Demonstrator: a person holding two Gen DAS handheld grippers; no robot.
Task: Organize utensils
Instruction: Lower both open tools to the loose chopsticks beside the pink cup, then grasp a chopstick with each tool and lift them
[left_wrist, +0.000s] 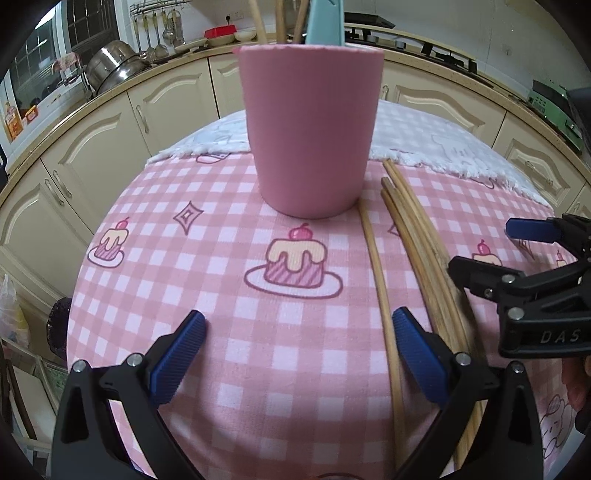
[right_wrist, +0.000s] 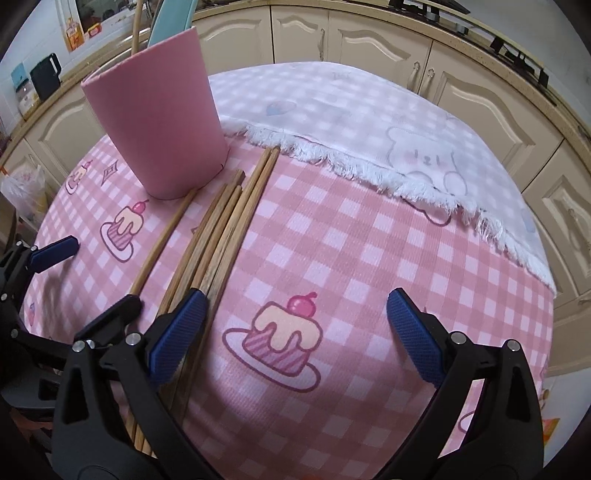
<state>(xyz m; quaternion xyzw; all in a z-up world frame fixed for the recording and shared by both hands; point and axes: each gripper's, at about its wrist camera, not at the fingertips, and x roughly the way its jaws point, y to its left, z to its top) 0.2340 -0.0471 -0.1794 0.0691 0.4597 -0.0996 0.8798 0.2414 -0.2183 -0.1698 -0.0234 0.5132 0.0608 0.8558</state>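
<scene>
A pink cup (left_wrist: 310, 129) stands upright on the pink checked tablecloth (left_wrist: 221, 258), holding several wooden chopsticks and a light blue utensil (left_wrist: 325, 22). Right of the cup lie loose wooden chopsticks (left_wrist: 424, 251), with one single chopstick (left_wrist: 376, 266) apart from the bundle. My left gripper (left_wrist: 299, 332) is open and empty, short of the cup. In the right wrist view the cup (right_wrist: 159, 122) is at upper left and the chopstick bundle (right_wrist: 221, 236) runs under the left finger of my right gripper (right_wrist: 297, 306), which is open. Nothing is held.
A white fringed cloth with a bear print (right_wrist: 406, 155) covers the far part of the table. Cream kitchen cabinets (left_wrist: 92, 147) curve around behind, with steel pots (left_wrist: 114, 62) and a stove (left_wrist: 424, 44) on the counter. Each gripper shows in the other's view.
</scene>
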